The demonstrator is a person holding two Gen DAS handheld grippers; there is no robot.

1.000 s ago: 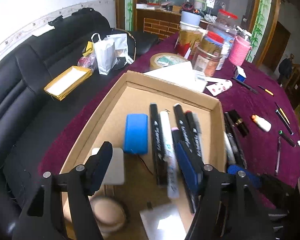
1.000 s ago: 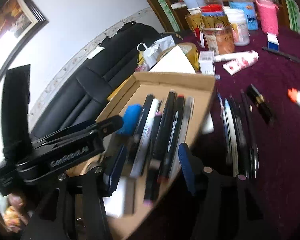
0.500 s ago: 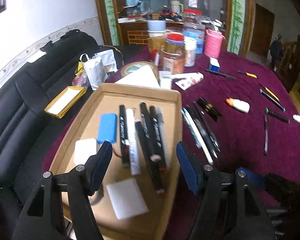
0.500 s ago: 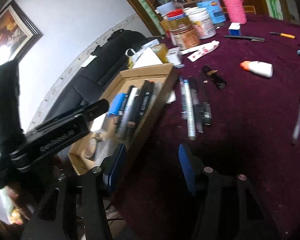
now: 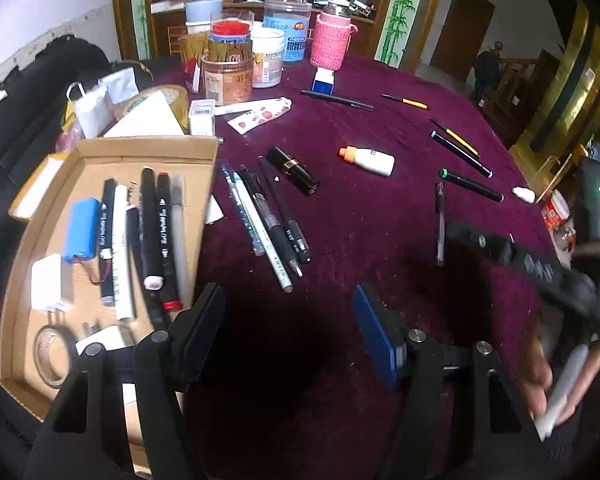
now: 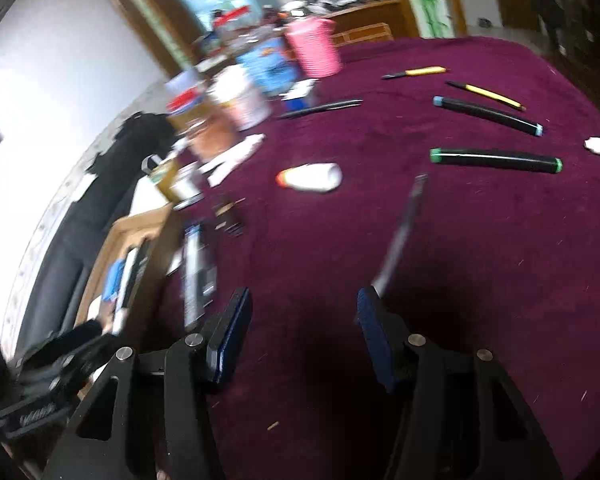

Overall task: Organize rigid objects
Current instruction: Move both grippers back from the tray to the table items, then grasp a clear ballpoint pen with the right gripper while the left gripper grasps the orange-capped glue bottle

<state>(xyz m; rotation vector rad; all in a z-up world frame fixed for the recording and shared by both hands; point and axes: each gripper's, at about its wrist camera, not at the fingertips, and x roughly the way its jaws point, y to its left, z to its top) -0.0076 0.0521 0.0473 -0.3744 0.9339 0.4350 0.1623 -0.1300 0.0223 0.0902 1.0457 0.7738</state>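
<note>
Several markers (image 5: 156, 236) already lie in the cardboard box (image 5: 148, 148); many pens (image 5: 268, 220) remain on the bench (image 5: 380, 220). Both tools (image 5: 288, 328) (image 6: 300, 332) gape, empty.

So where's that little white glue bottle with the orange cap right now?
The white glue bottle lies on its side on the purple tablecloth, outside the cardboard box, right of the black lipstick tube in the left wrist view.

A black sofa (image 5: 24, 92) stands left of the table (image 5: 380, 220), which wears a maroon cloth. At the table's far edge cluster jars, a pink knitted cup sleeve (image 5: 331, 46) and a tape roll (image 5: 168, 98). A wooden door (image 5: 462, 26) stands beyond.
</note>
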